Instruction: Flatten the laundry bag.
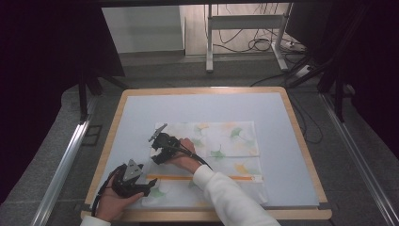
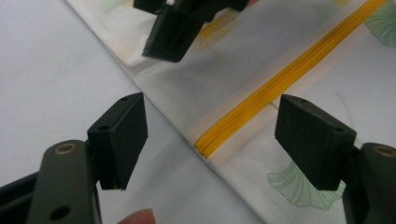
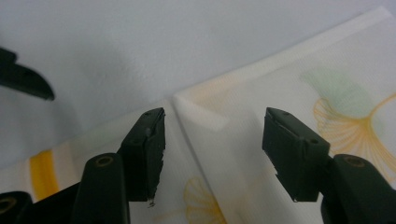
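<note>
Cloth [image 1: 221, 141] with leaf prints and an orange zipper [image 2: 280, 84] lies flat on the grey table [image 1: 141, 113], both grippers, left [image 2: 210, 140] and right [image 3: 212, 149], spread wide over its left edge, gripping nothing.

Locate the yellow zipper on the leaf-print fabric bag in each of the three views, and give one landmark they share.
High view: the yellow zipper runs as a thin horizontal stripe across the lower part of the white leaf-print fabric bag, right of the left gripper.
Left gripper view: it runs diagonally from centre to the upper right corner, between the open jaws.
Right gripper view: a short blurred piece shows at the lower left edge.
Shared landmark: the bag's left edge against the pale blue mat.
</note>
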The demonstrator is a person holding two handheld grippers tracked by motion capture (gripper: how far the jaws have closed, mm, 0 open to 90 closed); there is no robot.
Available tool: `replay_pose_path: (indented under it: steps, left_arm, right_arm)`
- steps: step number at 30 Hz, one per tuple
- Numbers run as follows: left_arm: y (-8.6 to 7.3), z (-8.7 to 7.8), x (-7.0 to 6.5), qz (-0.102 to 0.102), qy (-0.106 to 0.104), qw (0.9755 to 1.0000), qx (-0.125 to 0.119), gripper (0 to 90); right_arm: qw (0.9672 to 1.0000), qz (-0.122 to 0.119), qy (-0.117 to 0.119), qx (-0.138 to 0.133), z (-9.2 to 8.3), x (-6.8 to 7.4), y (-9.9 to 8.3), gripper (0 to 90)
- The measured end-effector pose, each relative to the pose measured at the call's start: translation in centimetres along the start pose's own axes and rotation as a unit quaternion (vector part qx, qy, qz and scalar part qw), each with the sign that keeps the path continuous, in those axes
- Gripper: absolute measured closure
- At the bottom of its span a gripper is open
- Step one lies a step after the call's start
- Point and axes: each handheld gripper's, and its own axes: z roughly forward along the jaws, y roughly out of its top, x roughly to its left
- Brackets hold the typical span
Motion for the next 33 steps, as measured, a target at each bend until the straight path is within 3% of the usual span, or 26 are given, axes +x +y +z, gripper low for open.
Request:
replay_pose_path:
  steps: [4, 6, 9, 11, 12, 13, 17, 20, 26, 27, 28, 29, 30, 31, 32, 33]
  left_arm:
    - [0.0, 0.0, 0.0, 0.0, 0.0, 1.0, 0.001, 25.4]
    - [0.0, 0.0, 0.0, 0.001, -0.001, 1.0, 0.001, 25.4]
    - [0.0, 0.0, -0.1, 0.004, -0.002, 1.0, 0.006, 25.4]
    - [0.1, 0.0, -0.1, 0.005, -0.002, 1.0, 0.006, 25.4]
    - [0.1, 0.1, -0.1, 0.005, -0.003, 1.0, 0.005, 25.4]
    - [0.1, 0.1, -0.1, 0.005, -0.003, 1.0, 0.005, 25.4]
    - [0.1, 0.1, -0.1, 0.006, -0.002, 1.0, 0.005, 25.4]
    - [0.1, 0.1, -0.1, 0.006, -0.002, 1.0, 0.006, 25.4]
    - [0.2, 0.1, -0.2, 0.009, -0.002, 0.9999, 0.004, 25.5]
    - [0.3, 0.1, -0.4, 0.01, -0.004, 0.9999, 0.004, 25.4]
    - [0.3, 0.1, -0.4, 0.01, -0.004, 0.9999, 0.004, 25.5]
    - [0.3, 0.2, -0.4, 0.012, -0.005, 0.9999, 0.003, 25.4]
    - [0.3, 0.2, -0.4, 0.012, -0.005, 0.9999, 0.003, 25.4]
    - [0.3, 0.2, -0.5, 0.013, -0.006, 0.9999, 0.003, 25.5]
    - [0.3, 0.2, -0.5, 0.013, -0.006, 0.9999, 0.003, 25.4]
    - [0.3, 0.2, -0.4, 0.013, -0.007, 0.9999, 0.003, 25.5]
  right_arm:
    - [1.0, 0.0, -0.006, 0.006, 1.0, 0.1, 0.4, 37.5]
    - [0.9999, 0.004, -0.012, 0.006, 1.3, 0.0, 0.5, 41.1]
    - [0.9998, 0.006, -0.018, 0.007, 1.2, -0.3, 0.6, 57.3]
    - [0.9998, 0.008, -0.019, 0.005, 1.2, -0.5, 0.6, 61.4]
    - [0.9997, 0.012, -0.019, 0.007, 1.1, -0.9, 0.6, 69.8]
    - [0.9997, 0.012, -0.019, 0.007, 1.1, -0.9, 0.6, 69.8]
    - [0.9995, 0.028, -0.012, 0.0, 0.7, -2.0, 0.3, 86.0]
    - [0.9993, 0.036, -0.003, -0.006, 0.3, -2.4, 0.2, 86.4]
    - [0.9988, 0.04, -0.019, -0.02, -2.0, -4.2, 0.6, 87.0]
    - [0.9984, 0.041, -0.032, -0.022, -2.7, -5.2, 0.9, 86.9]
    - [0.9984, 0.041, -0.032, -0.022, -2.7, -5.2, 0.9, 86.9]
    - [0.9975, 0.046, -0.048, -0.023, -3.3, -6.5, 1.2, 86.8]
    - [0.9975, 0.046, -0.048, -0.023, -3.3, -6.5, 1.2, 86.8]
    - [0.9966, 0.051, -0.061, -0.021, -3.6, -7.8, 1.5, 86.7]
    - [0.9966, 0.051, -0.061, -0.021, -3.6, -7.8, 1.5, 86.7]
    - [0.9954, 0.066, -0.067, -0.02, -3.8, -9.2, 1.7, 86.7]
